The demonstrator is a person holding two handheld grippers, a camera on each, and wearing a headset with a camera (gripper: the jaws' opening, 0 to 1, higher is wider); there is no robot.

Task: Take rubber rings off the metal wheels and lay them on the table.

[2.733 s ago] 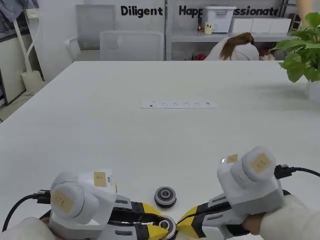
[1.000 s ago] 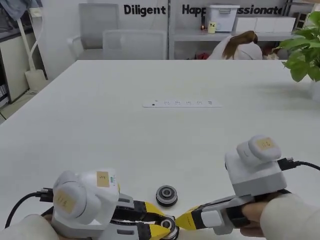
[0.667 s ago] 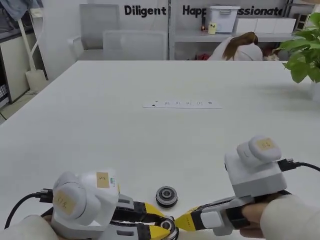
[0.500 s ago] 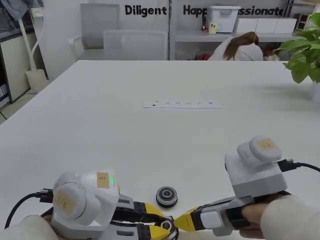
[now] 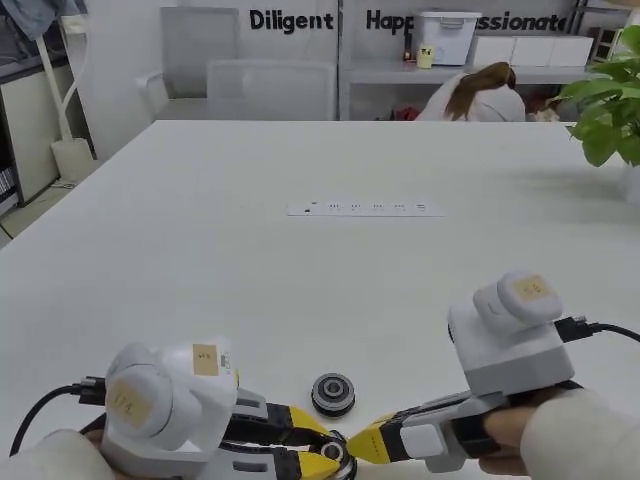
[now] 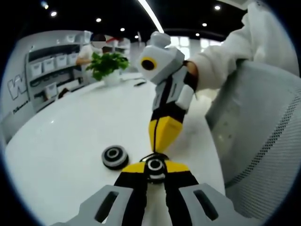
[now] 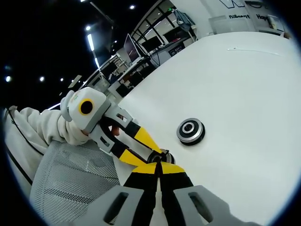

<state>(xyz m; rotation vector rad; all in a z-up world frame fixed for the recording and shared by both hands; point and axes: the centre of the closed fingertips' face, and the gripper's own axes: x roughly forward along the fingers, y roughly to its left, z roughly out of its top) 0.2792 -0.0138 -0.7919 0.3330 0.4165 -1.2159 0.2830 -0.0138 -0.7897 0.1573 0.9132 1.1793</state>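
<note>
Left gripper (image 6: 155, 168) is clamped on a metal wheel (image 7: 156, 157), bottom centre of the head view, low over the white table (image 5: 200, 250). Right gripper (image 7: 159, 169) has its jaws pressed together, tips touching that wheel's rim; can't tell if the ring is pinched. Second wheel (image 5: 333, 392), black rubber ring on, lies flat just above, apart. Power strip (image 5: 363, 209) mid-table. Lidded storage box (image 5: 440, 36) on the shelf at top, contents hidden. Plant (image 5: 605, 95) upper right.

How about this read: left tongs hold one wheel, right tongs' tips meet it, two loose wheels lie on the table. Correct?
Not quite: one loose wheel lies on the table, not two; the head view shows it. The rest holds: left tongs hold the other wheel, right tongs meet it.
</note>
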